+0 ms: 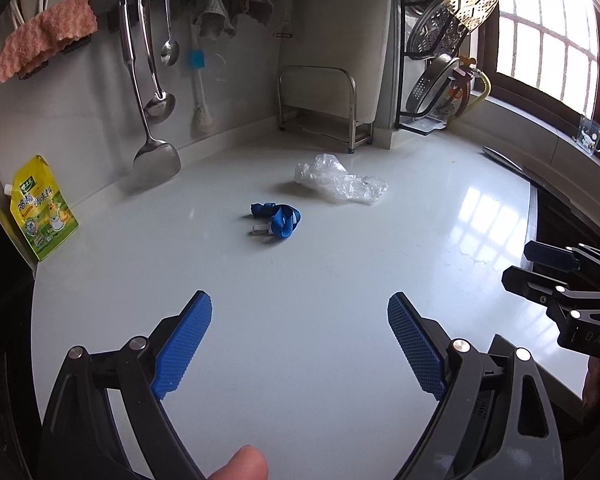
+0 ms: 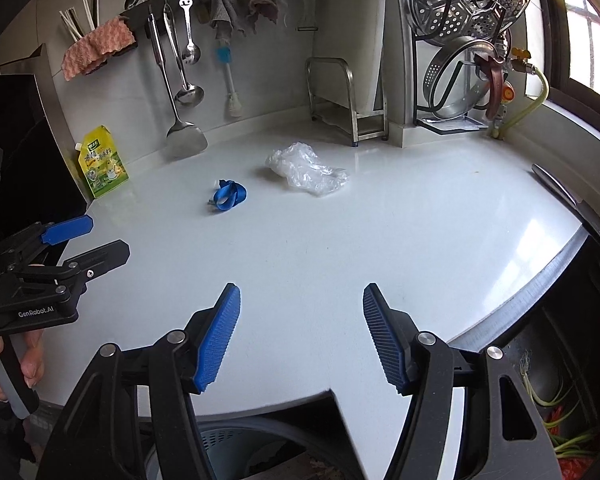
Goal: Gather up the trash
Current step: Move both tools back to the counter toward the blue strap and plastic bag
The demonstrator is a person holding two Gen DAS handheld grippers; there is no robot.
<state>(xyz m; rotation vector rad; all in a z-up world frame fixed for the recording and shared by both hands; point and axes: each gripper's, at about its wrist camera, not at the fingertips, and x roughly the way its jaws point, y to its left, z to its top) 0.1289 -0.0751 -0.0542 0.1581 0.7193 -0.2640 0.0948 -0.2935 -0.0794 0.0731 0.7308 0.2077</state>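
From the left wrist view, the left gripper (image 1: 300,344) is hovering over the near part of the white countertop (image 1: 420,248), its ribbed blue pads spread wide with only bare counter between them; it is gripping nothing, probably because the trash is lying farther off. A crumpled clear plastic bag (image 1: 340,182) is resting toward the far middle of the counter, thin, glossy and wrinkled. Just nearer and to its left, apart from it, a blue strap (image 1: 280,218) is lying looped on itself, soft and woven-looking, with a small clear clip at its near edge. The right gripper (image 1: 540,272) is showing at the right edge, its jaws parted and empty. A yellow-green pouch (image 1: 44,208) is leaning upright at the far left, seemingly stored goods and not trash.

From the right wrist view, the right gripper (image 2: 302,340) is likewise standing open and empty above the counter's near edge. The plastic bag (image 2: 306,172) and blue strap (image 2: 228,196) are sitting well ahead. A bin with vegetable scraps (image 2: 560,420) is showing below the counter at the near right, likely where the trash belongs.
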